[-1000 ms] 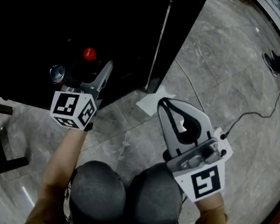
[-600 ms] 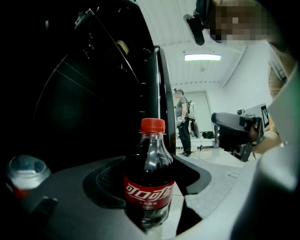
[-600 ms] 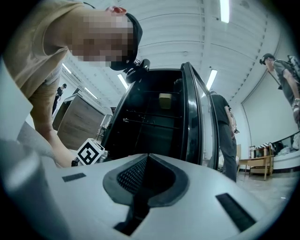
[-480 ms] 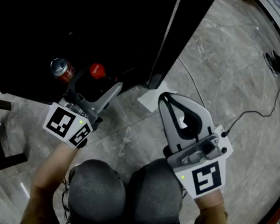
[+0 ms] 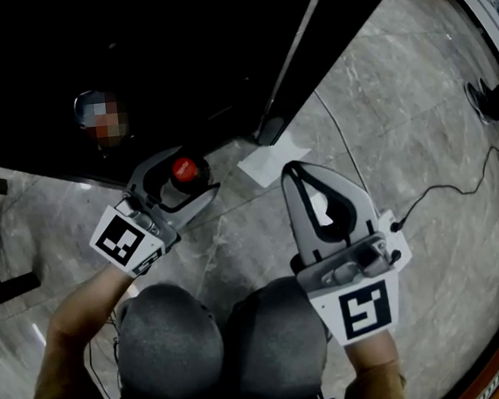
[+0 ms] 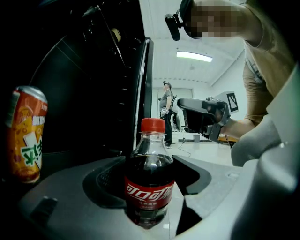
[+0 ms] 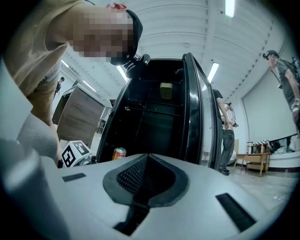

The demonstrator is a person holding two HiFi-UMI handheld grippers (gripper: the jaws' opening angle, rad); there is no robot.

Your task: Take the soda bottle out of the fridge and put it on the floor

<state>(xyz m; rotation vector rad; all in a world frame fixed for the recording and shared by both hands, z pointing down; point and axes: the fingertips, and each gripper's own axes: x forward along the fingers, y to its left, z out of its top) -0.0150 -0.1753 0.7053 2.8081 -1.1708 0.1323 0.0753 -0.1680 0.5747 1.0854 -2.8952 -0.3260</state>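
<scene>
Two jaws of the left gripper [image 5: 180,176] wrap the soda bottle [image 5: 182,168], red cap up. It hangs just outside the fridge [image 5: 174,52], over the floor [image 5: 237,248] by the fridge's front edge.

Left gripper view: the bottle is pinched at its label, upright, with an orange can [image 6: 26,136] beyond. Lower it straight and release only once the base sits flat.

Right gripper view: the right gripper [image 7: 147,161] is pressed together on nothing and best held clear.

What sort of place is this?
Likely a lab or workshop hall, not a home: a black fridge stands open on a wide tiled floor, under strip lights, with other people standing about.
</scene>
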